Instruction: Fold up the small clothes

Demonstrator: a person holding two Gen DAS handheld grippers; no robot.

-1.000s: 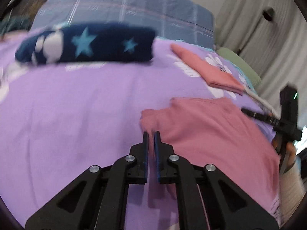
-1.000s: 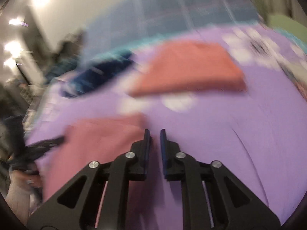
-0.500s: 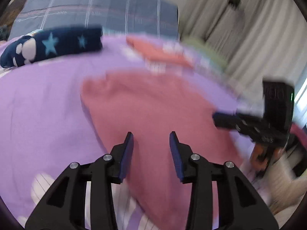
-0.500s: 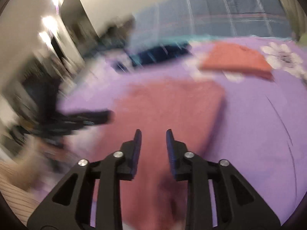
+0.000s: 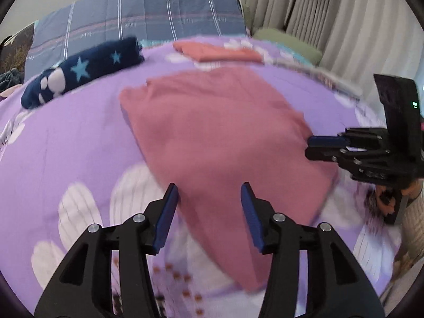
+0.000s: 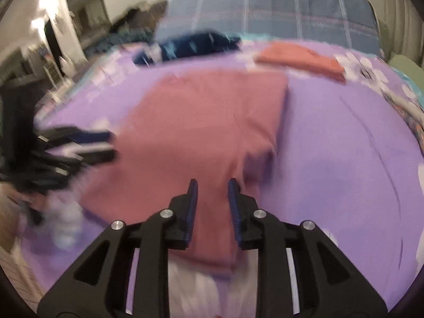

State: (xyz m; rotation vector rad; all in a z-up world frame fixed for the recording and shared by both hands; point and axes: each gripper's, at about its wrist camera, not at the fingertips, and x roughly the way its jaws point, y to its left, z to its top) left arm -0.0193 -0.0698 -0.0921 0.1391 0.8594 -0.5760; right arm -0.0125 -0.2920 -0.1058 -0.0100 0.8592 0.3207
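Observation:
A dusty-pink garment (image 5: 212, 137) lies flat and folded on the purple floral bedspread (image 5: 66, 137); it also shows in the right wrist view (image 6: 201, 122). My left gripper (image 5: 209, 196) is open and empty, hovering over the garment's near left part. My right gripper (image 6: 210, 188) is open and empty above the garment's near right corner. The right gripper also shows at the right in the left wrist view (image 5: 326, 147). The left gripper shows blurred at the left in the right wrist view (image 6: 87, 145).
A folded salmon garment (image 5: 217, 51) lies beyond the pink one; it also shows in the right wrist view (image 6: 299, 59). A rolled navy star-print piece (image 5: 82, 70) lies at the far left. A blue striped pillow (image 5: 137, 13) is at the bed head. Curtains (image 5: 331, 13) hang on the right.
Both grippers were shut at the garment's far edge a second ago. They have opened, let go of the cloth and pulled back toward the near side. The garment now lies flat.

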